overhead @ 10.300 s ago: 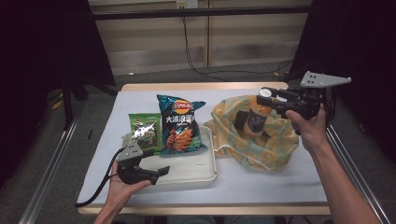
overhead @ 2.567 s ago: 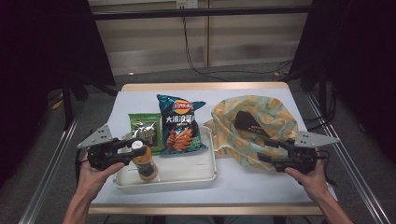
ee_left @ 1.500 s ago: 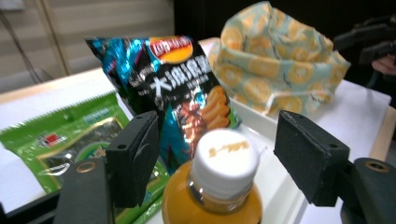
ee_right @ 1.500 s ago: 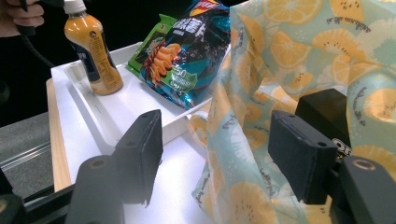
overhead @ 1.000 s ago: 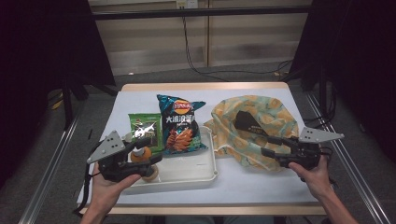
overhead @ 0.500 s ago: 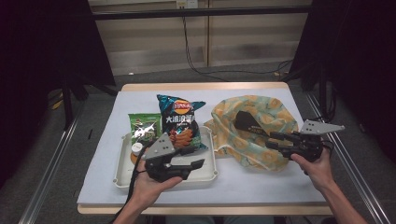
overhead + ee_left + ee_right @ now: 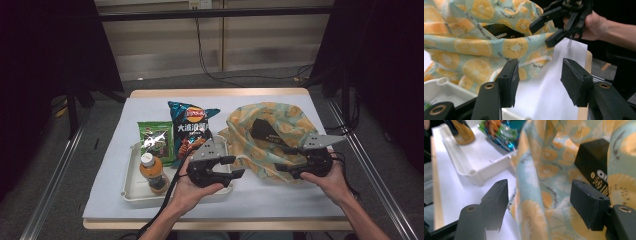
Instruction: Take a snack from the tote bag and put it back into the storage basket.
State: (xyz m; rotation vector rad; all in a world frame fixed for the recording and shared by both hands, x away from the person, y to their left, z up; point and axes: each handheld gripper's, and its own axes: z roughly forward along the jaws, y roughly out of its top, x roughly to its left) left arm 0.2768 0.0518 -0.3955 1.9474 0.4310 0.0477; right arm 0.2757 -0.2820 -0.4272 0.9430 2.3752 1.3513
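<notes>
Two hand-held grippers work over a table covered with a white sheet (image 7: 280,200), and the white tray (image 7: 131,185) serves best as the landmark. In the tray's near-left part stands a small bottle of orange drink (image 7: 151,171) with a white cap, upright; behind it a green snack packet (image 7: 156,141) leans over the tray's far edge, and just to the right of that a blue bag of crisps (image 7: 190,131) lies with its lower end over the tray's far rim. The left gripper (image 7: 231,167) is held above the tray's right end, its jaws wide apart with nothing between them; in the left gripper view they point past the tray's corner toward an orange-slice patterned cloth bag (image 7: 476,42). That bag (image 7: 272,137) lies to the right of the tray, its edge touching or nearly touching the tray's right end, and a black box (image 7: 263,131) with pale lettering shows through its open mouth. The right gripper (image 7: 282,159) sits at the bag's near-right side, well right of the tray, gripped by the right hand (image 7: 327,177). Its jaws also stand wide open; in the right gripper view folds of the bag's cloth lie between them, but whether the pads touch the fabric cannot be told.
</notes>
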